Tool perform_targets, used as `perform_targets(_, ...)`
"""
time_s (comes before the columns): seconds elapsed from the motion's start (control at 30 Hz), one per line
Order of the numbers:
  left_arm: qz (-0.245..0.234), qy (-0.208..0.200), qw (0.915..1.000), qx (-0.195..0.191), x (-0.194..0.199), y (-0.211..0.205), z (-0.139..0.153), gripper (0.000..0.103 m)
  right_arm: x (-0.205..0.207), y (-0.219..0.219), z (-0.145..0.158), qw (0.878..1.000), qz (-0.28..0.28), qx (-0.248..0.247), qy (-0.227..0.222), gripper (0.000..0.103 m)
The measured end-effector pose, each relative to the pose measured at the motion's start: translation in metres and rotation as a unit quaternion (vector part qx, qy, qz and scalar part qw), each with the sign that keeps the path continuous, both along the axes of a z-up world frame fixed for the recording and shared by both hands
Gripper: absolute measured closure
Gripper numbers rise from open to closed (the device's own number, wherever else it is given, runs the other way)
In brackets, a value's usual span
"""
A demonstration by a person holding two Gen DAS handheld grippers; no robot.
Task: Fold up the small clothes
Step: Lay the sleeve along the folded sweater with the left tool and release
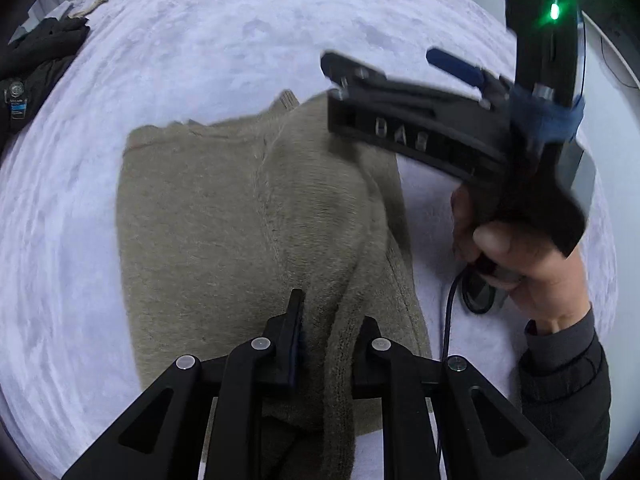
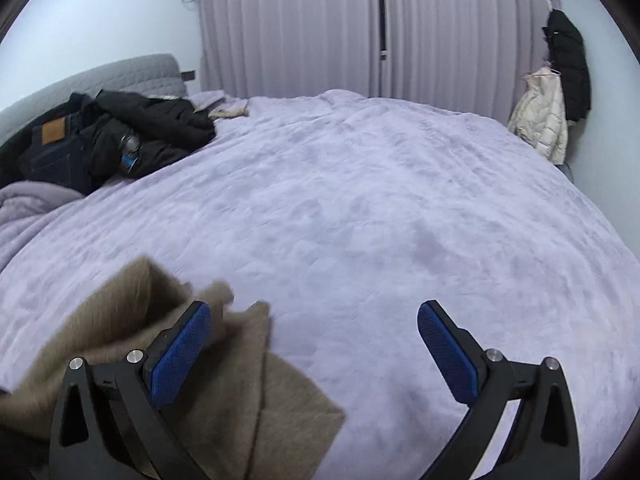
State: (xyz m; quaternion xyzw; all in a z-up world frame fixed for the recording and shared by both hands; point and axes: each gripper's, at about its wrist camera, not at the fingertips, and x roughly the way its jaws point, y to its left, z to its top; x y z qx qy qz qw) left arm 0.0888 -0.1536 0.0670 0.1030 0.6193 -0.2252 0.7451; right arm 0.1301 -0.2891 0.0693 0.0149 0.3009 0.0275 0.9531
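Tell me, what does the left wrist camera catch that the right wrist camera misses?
Only the left wrist view shows the left gripper pinching a fold of the tan sweater, and the hand carrying the right gripper. Only the right wrist view shows the curtains, a cream jacket and the right gripper's empty open jaws. Both show sweater, lilac blanket and dark clothes.

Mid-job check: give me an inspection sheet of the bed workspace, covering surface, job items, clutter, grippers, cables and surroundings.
Surface: lilac blanket covering the bed.
Job's things: tan knit sweater partly folded, one fold lifted.
Clutter: dark clothes pile at the far corner; a small pale cloth beside it.
Grippers: left gripper shut on the sweater's fold; right gripper open, holding nothing, right hand on its handle.
Cables: dark cable trailing below the right hand.
Surroundings: closed curtains; cream jacket and black coat hanging on the wall.
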Motion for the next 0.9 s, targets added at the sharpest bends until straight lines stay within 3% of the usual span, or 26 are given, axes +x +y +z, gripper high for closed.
perform_targets(0.1, 0.001, -0.006, 0.9999, 0.016, 0.002, -0.019, -0.019, 0.086, 0.012, -0.014, -0.008, 0.999, 0.007, 0.007, 0.033, 0.000)
perform_targets(0.2, 0.005, -0.018, 0.9996, 0.020, 0.000, -0.029, -0.017, 0.086, -0.002, -0.029, -0.013, 0.999, -0.016, -0.021, 0.046, 0.000)
perform_targets(0.4, 0.051, -0.003, 0.9986, -0.013, 0.002, -0.024, -0.007, 0.084, -0.067, -0.072, 0.003, 0.995, -0.062, 0.042, 0.070, 0.000)
perform_targets(0.47, 0.029, -0.011, 0.9995, -0.009, -0.005, -0.028, -0.012, 0.045, -0.087, -0.077, 0.007, 0.992, -0.056, 0.092, 0.070, 0.000)
perform_targets(0.5, 0.016, -0.015, 0.9997, -0.007, -0.012, -0.029, -0.012, 0.016, -0.094, -0.078, 0.008, 0.989, -0.051, 0.119, 0.075, 0.000)
perform_targets(0.57, 0.016, -0.039, 0.9989, -0.018, -0.028, -0.017, 0.000, 0.013, -0.107, -0.076, 0.008, 0.982, -0.041, 0.157, 0.093, 0.000)
perform_targets(0.67, -0.013, -0.030, 0.9941, -0.103, -0.051, 0.018, 0.030, 0.013, -0.116, -0.058, 0.011, 0.983, -0.030, 0.149, 0.106, 0.000)
perform_targets(0.73, -0.009, -0.053, 0.9880, -0.145, -0.062, 0.055, 0.047, 0.013, -0.118, -0.047, 0.015, 0.984, -0.019, 0.139, 0.110, 0.000)
perform_targets(0.83, 0.021, -0.088, 0.9853, -0.145, -0.067, 0.098, 0.045, 0.013, -0.109, -0.038, 0.016, 0.976, 0.017, 0.184, 0.116, 0.000)
perform_targets(0.9, 0.038, -0.066, 0.9840, -0.161, -0.063, 0.120, 0.031, 0.013, -0.093, -0.031, 0.010, 0.963, 0.041, 0.229, 0.136, 0.006)
